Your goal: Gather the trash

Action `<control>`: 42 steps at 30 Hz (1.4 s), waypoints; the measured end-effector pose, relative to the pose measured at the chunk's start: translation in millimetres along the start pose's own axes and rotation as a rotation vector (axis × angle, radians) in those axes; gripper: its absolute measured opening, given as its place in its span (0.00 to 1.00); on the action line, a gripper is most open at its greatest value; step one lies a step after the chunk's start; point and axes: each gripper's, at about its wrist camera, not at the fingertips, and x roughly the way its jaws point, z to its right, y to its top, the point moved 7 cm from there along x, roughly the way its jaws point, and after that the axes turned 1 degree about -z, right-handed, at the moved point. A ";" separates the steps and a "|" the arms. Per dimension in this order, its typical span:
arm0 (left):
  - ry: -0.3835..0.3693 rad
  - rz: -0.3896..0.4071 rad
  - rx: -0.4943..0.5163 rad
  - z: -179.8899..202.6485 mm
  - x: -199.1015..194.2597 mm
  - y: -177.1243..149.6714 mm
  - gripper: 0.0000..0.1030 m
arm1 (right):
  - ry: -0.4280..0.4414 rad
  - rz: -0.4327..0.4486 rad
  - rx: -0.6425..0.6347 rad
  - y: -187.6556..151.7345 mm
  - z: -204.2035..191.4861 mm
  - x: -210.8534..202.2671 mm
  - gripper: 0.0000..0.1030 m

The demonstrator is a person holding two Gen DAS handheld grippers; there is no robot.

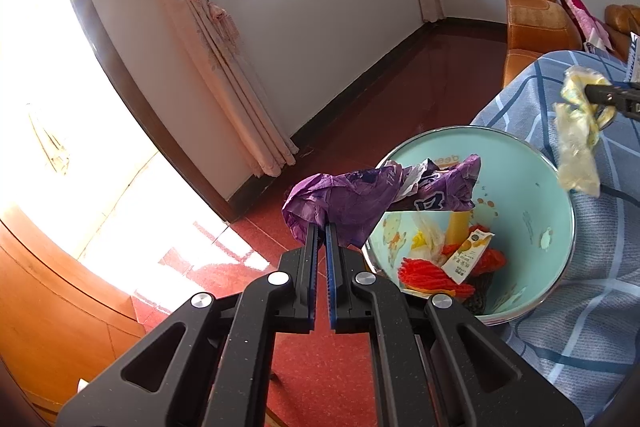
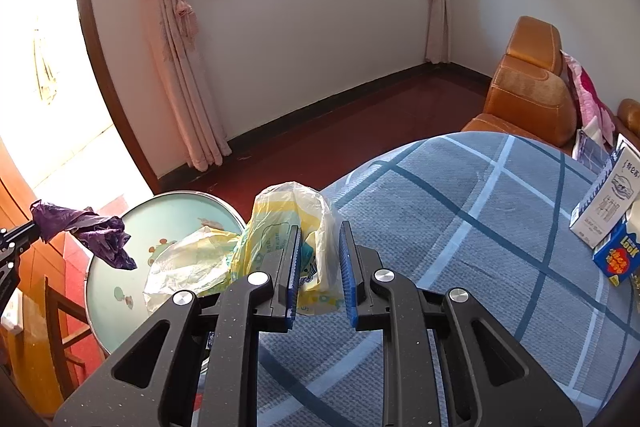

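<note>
The round pale-blue trash bin (image 1: pixel 532 195) stands beside the blue plaid-covered table (image 2: pixel 480 227). Left gripper (image 1: pixel 322 227) pinches the crumpled purple wrapper (image 1: pixel 360 195) over its rim; right gripper (image 2: pixel 320 231), fingers seemingly loose, carries the yellow-white plastic bag (image 2: pixel 280 219). Centre each over the opening before releasing

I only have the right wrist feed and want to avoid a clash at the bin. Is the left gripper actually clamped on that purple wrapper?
Observer: Yes. The left gripper is shut on the purple wrapper, pinching its near end.
Operator: Is it over the opening?
Observer: Partly. Its far end overhangs the rim of the bin, while the pinched end sits outside the rim.
Operator: What's inside?
Observer: Red mesh netting, a small white carton and a yellow scrap lie at the bottom.
</note>
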 end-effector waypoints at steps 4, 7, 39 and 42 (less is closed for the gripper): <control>-0.033 0.014 -0.006 9.5 -4.1 1.3 0.31 | 0.063 -0.008 -0.027 -2.2 -17.3 3.4 0.45; -0.039 0.027 0.000 15.0 -8.1 2.1 0.47 | 0.063 -0.009 -0.032 -5.3 -17.9 1.5 0.45; -0.149 0.262 -0.089 38.0 -103.2 34.6 0.94 | -0.088 0.242 0.039 -27.9 59.4 -151.2 0.67; -0.148 0.261 -0.088 38.6 -103.1 33.4 0.94 | -0.090 0.244 0.039 -28.8 60.1 -152.5 0.68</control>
